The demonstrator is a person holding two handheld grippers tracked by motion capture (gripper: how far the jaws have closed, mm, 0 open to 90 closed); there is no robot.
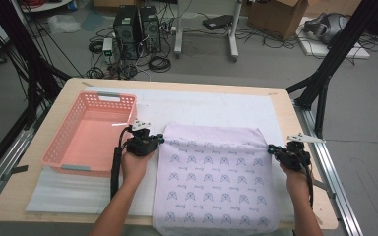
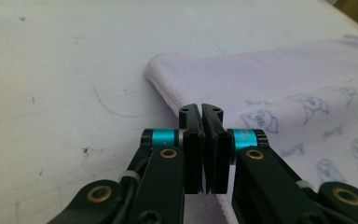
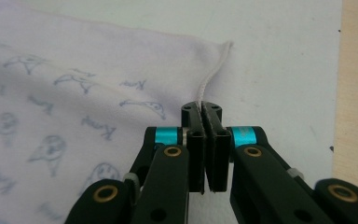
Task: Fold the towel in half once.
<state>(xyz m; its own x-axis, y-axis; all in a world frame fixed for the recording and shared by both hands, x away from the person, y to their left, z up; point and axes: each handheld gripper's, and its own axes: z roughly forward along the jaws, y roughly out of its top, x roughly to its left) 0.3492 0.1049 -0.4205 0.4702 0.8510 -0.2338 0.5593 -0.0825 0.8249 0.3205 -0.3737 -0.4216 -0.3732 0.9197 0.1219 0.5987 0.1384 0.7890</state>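
A pale lilac cloth (image 1: 216, 182) printed with small grey figures lies flat on the white mat, and its near end hangs over the table's front edge. My left gripper (image 1: 161, 140) is at the cloth's left edge near the far corner. In the left gripper view the left gripper (image 2: 201, 109) has its jaws shut on the cloth's (image 2: 284, 84) hem. My right gripper (image 1: 270, 147) is at the right edge near the other far corner. In the right gripper view the right gripper (image 3: 201, 108) is shut on the corded hem of the cloth (image 3: 74, 70).
An empty pink plastic basket (image 1: 91, 135) stands on the table just left of the left gripper. The white mat (image 1: 202, 105) covers most of the wooden table (image 1: 281, 113). Black frame poles stand at both sides; cables and computers lie on the floor beyond.
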